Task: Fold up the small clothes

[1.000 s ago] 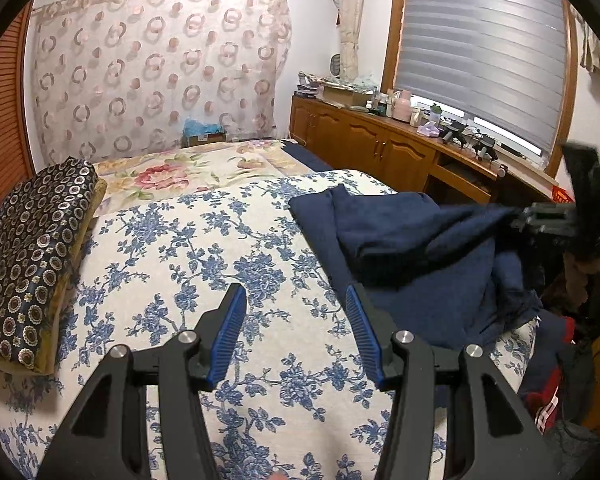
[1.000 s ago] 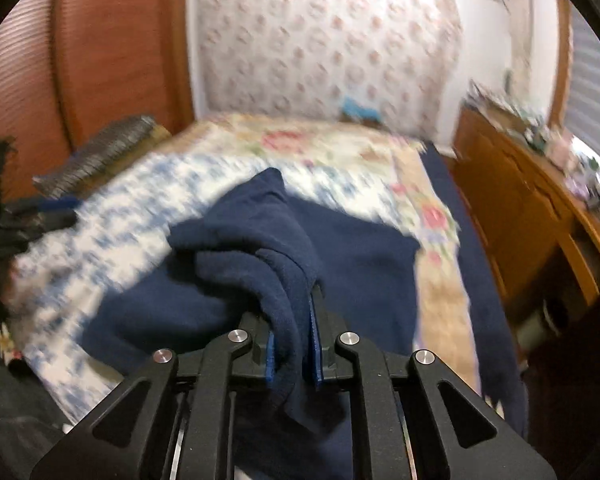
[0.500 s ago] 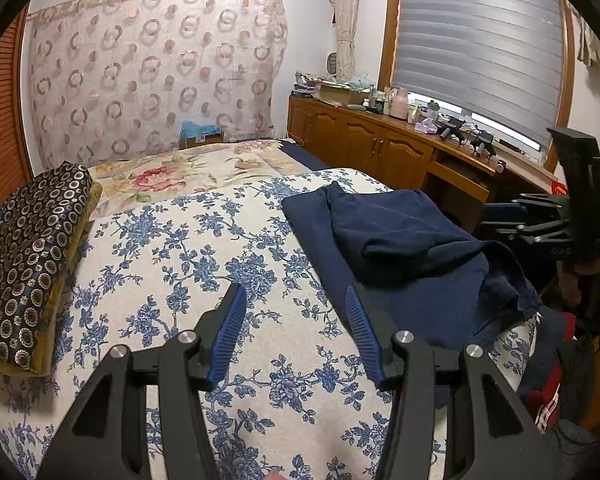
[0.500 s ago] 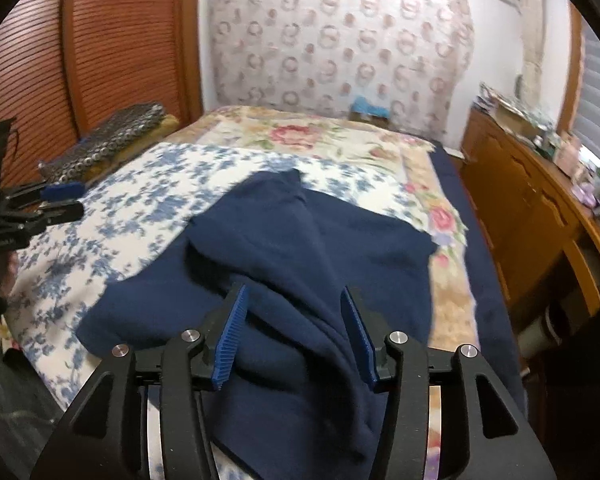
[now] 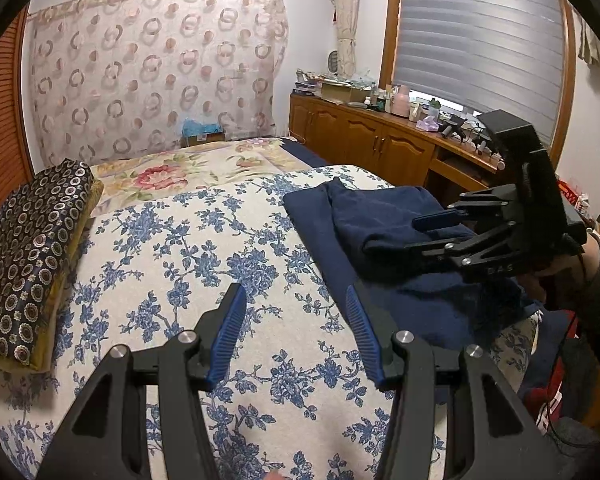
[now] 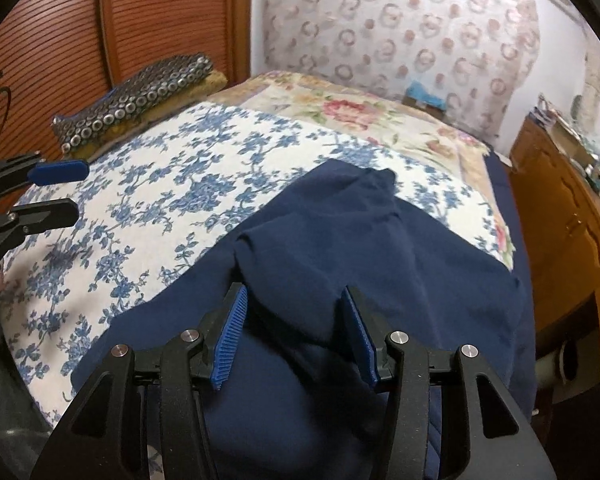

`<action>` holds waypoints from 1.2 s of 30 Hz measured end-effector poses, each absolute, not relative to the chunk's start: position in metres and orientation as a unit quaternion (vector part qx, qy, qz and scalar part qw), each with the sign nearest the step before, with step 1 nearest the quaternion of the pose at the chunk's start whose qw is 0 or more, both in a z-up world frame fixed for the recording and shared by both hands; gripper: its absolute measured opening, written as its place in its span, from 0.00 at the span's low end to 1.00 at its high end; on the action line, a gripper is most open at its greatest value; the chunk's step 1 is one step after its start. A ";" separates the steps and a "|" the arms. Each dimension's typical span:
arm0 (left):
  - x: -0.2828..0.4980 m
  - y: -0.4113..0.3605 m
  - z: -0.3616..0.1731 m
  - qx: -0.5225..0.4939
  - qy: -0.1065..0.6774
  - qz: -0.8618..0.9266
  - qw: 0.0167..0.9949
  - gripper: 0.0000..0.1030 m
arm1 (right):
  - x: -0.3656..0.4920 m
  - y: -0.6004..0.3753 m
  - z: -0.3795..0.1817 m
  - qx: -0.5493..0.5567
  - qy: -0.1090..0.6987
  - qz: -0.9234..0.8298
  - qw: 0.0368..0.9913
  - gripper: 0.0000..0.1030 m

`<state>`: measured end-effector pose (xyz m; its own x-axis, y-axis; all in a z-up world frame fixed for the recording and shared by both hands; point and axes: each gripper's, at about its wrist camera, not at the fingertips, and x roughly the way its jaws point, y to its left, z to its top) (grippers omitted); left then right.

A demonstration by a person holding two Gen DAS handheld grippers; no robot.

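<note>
A navy blue garment (image 6: 340, 248) lies partly folded on the right side of the bed; in the left wrist view it (image 5: 372, 220) is at centre right. My right gripper (image 6: 294, 332) is open and empty, its jaws low over a raised fold of the garment; it also shows in the left wrist view (image 5: 404, 232). My left gripper (image 5: 296, 332) is open and empty over the blue-flowered bedspread (image 5: 204, 264), left of the garment; it also shows in the right wrist view (image 6: 60, 192).
A dark patterned cushion (image 5: 28, 248) lies at the bed's left edge. A wooden cabinet (image 5: 380, 148) with clutter stands along the right wall under the window blind. Clothes (image 5: 548, 392) hang at the bed's right corner.
My right gripper let go of the navy garment a second ago and opened. It has since come lower and further in over the garment. The left gripper has barely moved.
</note>
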<state>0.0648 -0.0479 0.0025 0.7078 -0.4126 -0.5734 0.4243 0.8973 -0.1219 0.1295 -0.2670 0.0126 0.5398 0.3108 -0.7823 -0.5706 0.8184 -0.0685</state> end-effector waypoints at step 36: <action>0.063 -0.058 -0.005 0.012 0.320 -0.236 0.918 0.50 | 0.188 -0.375 0.079 -0.088 0.329 0.119 0.933 0.02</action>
<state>0.0630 -0.0575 -0.0050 0.6847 -0.4247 -0.5923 0.4402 0.8887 -0.1284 0.1881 -0.3746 0.0790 0.7555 0.1646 -0.6341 -0.2798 0.9563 -0.0852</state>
